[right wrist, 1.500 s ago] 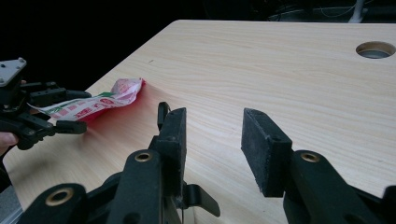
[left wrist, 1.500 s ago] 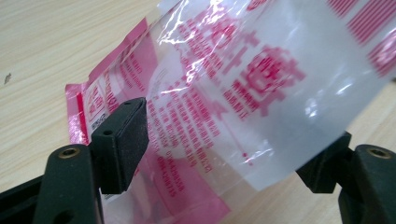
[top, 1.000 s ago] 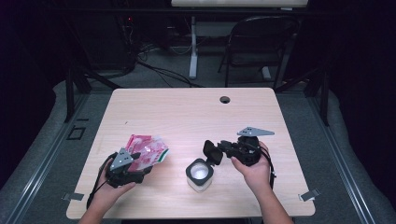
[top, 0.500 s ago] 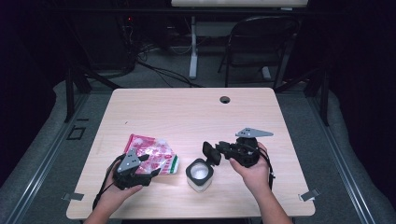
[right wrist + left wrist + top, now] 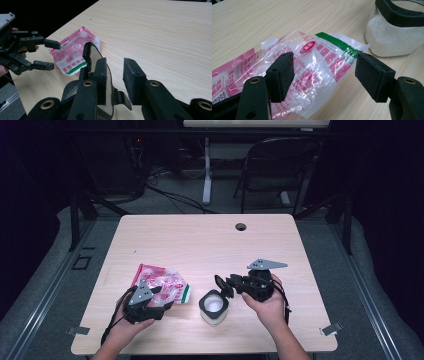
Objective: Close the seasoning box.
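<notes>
Left gripper [image 5: 159, 301], jaws spread, now sits nearer the desk's [image 5: 200, 240] front edge over the plastic bag [image 5: 312, 72]; right gripper [image 5: 113, 75] jaws, just widening, flank the jar [image 5: 214, 307] lid [image 5: 91, 58].

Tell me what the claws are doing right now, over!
Left claw open, poised over the pink packet. Right claw just been opening beside the jar lid, nothing between its pads. Nothing in the way.

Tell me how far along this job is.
Done: the jar has its lid flap up and white powder inside. In hand: the right hand-held gripper, jaws just opening, stands at that flap; the left hand-held gripper straddles the flat packet, open. Left: seemingly gripping the packet.
</notes>
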`<act>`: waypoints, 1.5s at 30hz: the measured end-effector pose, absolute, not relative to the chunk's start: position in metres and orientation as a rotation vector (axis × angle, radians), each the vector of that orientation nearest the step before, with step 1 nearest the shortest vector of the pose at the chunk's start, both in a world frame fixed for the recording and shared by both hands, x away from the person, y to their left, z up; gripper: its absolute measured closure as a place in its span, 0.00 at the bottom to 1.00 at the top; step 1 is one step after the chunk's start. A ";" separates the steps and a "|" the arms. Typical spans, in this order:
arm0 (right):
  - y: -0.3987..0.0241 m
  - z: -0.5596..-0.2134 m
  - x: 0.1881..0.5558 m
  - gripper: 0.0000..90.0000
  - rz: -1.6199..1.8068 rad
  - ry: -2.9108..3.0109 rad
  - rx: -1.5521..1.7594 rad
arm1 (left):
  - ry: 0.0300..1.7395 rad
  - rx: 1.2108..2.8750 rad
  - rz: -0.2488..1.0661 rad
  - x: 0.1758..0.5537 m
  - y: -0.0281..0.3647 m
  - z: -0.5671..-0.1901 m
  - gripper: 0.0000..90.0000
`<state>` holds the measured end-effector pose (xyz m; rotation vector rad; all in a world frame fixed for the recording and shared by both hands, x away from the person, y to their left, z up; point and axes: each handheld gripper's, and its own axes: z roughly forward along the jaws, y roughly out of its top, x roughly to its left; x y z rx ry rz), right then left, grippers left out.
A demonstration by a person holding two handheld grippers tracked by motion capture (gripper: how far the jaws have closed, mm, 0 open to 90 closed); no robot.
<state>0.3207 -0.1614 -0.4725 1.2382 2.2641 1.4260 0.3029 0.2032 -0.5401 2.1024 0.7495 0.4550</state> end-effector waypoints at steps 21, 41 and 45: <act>-0.152 -0.488 0.322 0.78 1.391 2.335 1.244 | 0.770 2.102 0.471 0.305 0.206 -0.542 0.36; -0.152 -0.494 0.324 0.71 1.385 2.349 1.261 | 0.803 2.072 0.469 0.308 0.214 -0.541 0.36; -0.154 -0.493 0.325 0.68 1.385 2.347 1.266 | 0.819 2.057 0.471 0.309 0.217 -0.540 0.36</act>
